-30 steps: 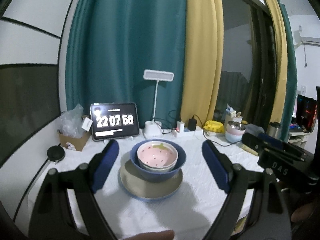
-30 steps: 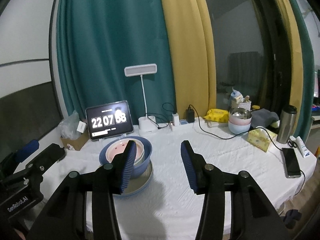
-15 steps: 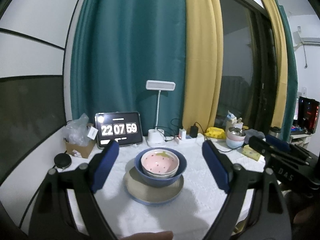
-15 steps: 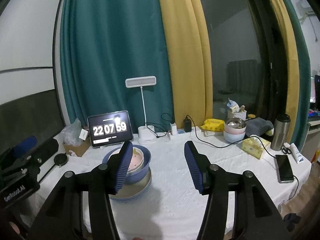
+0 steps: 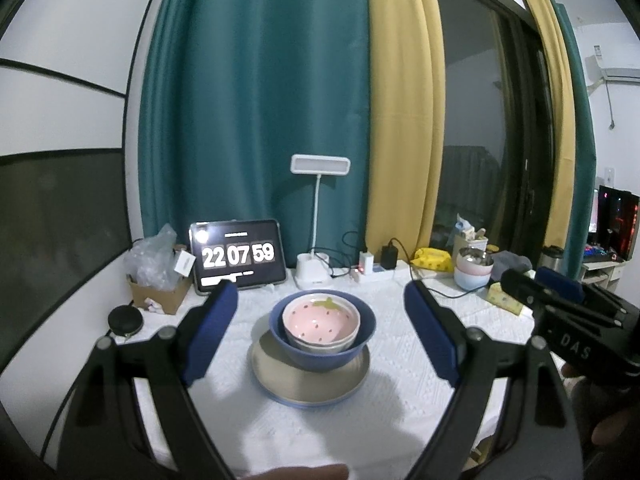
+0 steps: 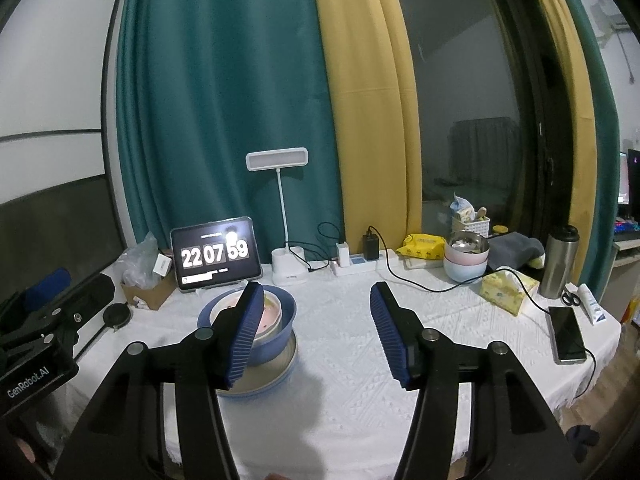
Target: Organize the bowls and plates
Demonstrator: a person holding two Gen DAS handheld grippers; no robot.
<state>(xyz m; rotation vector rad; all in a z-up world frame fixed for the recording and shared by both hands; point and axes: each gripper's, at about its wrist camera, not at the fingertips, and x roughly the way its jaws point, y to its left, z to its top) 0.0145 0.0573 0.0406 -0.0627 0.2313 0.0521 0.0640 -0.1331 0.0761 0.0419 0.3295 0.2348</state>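
Left wrist view looks along the left hand-held gripper (image 5: 316, 328), its blue-padded jaws spread wide with nothing pinched; straight ahead between them, untouched, stands the stack: a pink strawberry-patterned ceramic bowl (image 5: 320, 320) nested with a white bowl beneath it, inside a deep blue bowl (image 5: 322, 350), all on a round beige plate with a blue rim (image 5: 310, 384) resting on the white-clothed desk (image 5: 400, 408). How many bowls lie under the pink one is hard to tell. From the right wrist view, the right hand-held gripper (image 6: 316, 332) has its jaws parted, having just been opening, empty; its left finger (image 6: 244, 336) hides much of the stack, which sits ahead and left.
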